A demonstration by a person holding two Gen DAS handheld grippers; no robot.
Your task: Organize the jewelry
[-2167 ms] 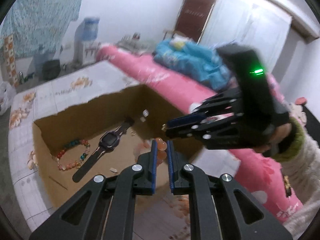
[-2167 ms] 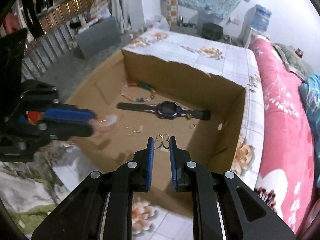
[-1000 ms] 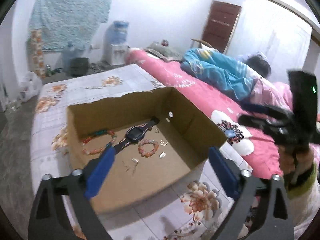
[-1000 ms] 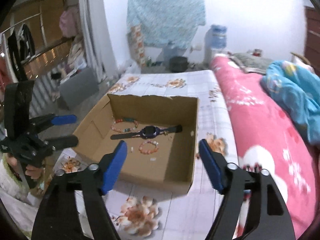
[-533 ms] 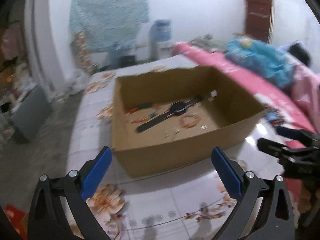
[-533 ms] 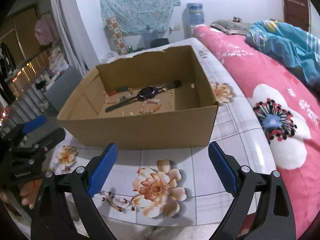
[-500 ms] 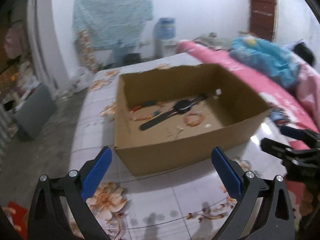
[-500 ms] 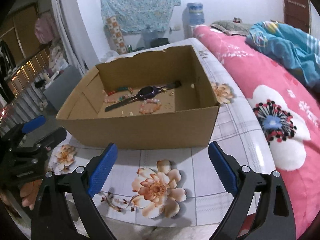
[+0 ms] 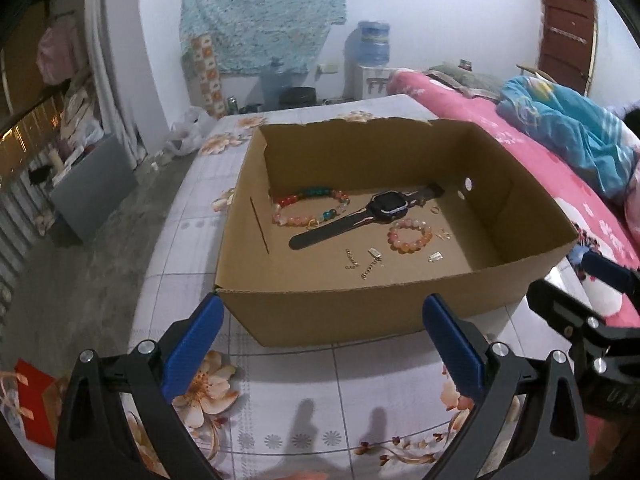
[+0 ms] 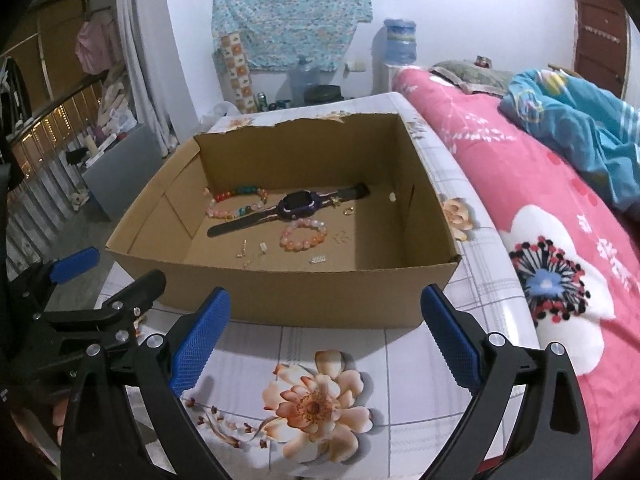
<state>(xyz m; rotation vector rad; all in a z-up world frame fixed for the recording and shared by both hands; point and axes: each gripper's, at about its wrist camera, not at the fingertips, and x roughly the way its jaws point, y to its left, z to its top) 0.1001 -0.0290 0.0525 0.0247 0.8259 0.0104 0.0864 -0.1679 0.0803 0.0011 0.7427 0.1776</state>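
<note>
A cardboard box stands open-topped on a floral tablecloth, and the jewelry lies on its floor. A black watch stretches diagonally across the middle, its strap running toward the near left. Behind its left end, against the back wall, lies a multicolored bead bracelet with red, green and pink beads. Just right of the watch face sits a smaller pink bead bracelet, touching nothing. Nearer the front wall are small gold chain pieces and a tiny silver charm, scattered apart from one another.

The left gripper hovers outside the box's near wall with its blue pads spread wide, holding nothing. The right gripper likewise hangs in front of the box, pads wide apart and empty. Each gripper appears at the edge of the other's view.

The cloth carries peach flower prints over a pale grid. To the right runs a bed with a pink floral blanket, and a blue quilt is bunched at its far end. On the white far wall hangs a patterned teal cloth; a water dispenser bottle stands beside it, and a dark brown door is at the far right. A grey cabinet sits on the bare floor to the left.
</note>
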